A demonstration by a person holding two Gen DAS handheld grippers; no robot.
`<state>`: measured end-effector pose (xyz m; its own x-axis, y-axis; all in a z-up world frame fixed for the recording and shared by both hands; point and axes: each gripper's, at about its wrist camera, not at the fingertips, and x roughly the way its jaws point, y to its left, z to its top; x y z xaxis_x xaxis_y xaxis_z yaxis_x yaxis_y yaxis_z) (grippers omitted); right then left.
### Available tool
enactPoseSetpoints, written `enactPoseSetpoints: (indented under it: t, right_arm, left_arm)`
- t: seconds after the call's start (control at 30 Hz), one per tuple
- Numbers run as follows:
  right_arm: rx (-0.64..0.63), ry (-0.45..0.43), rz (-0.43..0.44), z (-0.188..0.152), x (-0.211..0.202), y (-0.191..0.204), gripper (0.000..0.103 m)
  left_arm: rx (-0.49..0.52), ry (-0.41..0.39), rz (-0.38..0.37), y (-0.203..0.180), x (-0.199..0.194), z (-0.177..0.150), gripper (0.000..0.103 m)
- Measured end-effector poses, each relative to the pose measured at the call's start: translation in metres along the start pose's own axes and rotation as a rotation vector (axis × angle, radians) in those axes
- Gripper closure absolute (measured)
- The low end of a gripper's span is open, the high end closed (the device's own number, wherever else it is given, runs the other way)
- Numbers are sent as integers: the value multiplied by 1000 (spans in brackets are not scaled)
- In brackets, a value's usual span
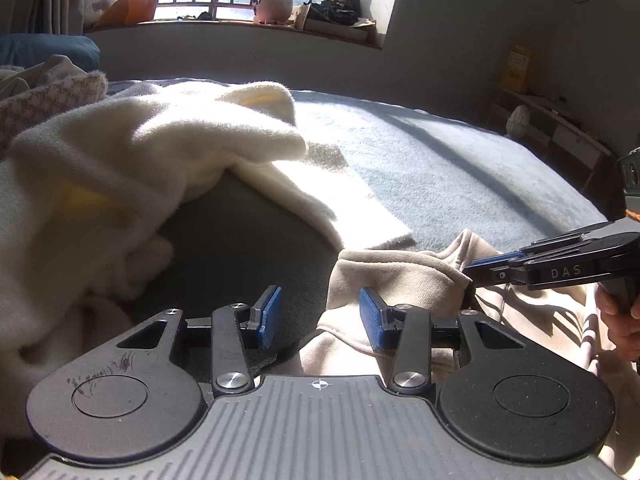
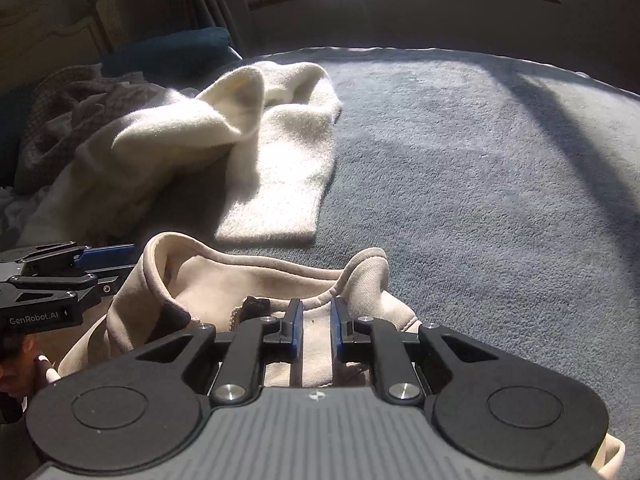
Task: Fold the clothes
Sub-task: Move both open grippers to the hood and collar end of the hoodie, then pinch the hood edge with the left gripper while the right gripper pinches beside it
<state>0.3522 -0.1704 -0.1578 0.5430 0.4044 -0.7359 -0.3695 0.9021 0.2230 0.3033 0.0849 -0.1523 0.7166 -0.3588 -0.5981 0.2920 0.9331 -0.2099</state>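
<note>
Beige sweatshirt fabric [image 2: 256, 280] fills the near foreground of the right wrist view, bunched on a blue-grey blanket [image 2: 480, 168], and we see the right gripper [image 2: 316, 320] with its blue pads drawn close on a raised fold of it, pinching the cloth between them. From the left wrist view the same garment [image 1: 400, 276] lies at about 4 o'clock of the left gripper [image 1: 320, 316], whose jaws stand apart: the right-hand pad sits against the sweatshirt's edge, the other over bare shadowed blanket, and nothing is squeezed between them. We also catch the right gripper [image 1: 492, 268] entering at 3 o'clock, its tips at the garment's collar (only part of its body and a few fingers [image 1: 616, 312] show at the frame edge). At 11 o'clock a cream fleece garment [image 1: 160, 152] lies heaped and half in glare, its lower part lost in shadow. Beyond it, a checked cloth [image 1: 48, 96] is cut off at the left edge. How much of the sweatshirt lies under the grippers we cannot tell.
</note>
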Motion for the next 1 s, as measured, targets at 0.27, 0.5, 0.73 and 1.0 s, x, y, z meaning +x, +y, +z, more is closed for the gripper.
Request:
enactPoseSetpoints:
  t: [0.27, 0.5, 0.73, 1.0]
  right_arm:
    - [-100, -10, 49, -8, -18, 2, 83]
    - [-125, -19, -35, 4, -4, 4, 69]
    - [-57, -84, -71, 20, -6, -6, 66]
    - [173, -32, -41, 19, -4, -57, 55]
  left_arm:
    - [-2, 1, -82, 3, -9, -5, 51]
    - [-2, 94, -39, -7, 35, 6, 41]
    - [-40, 107, -30, -9, 49, 16, 37]
    - [-102, 79, -29, -7, 52, 16, 53]
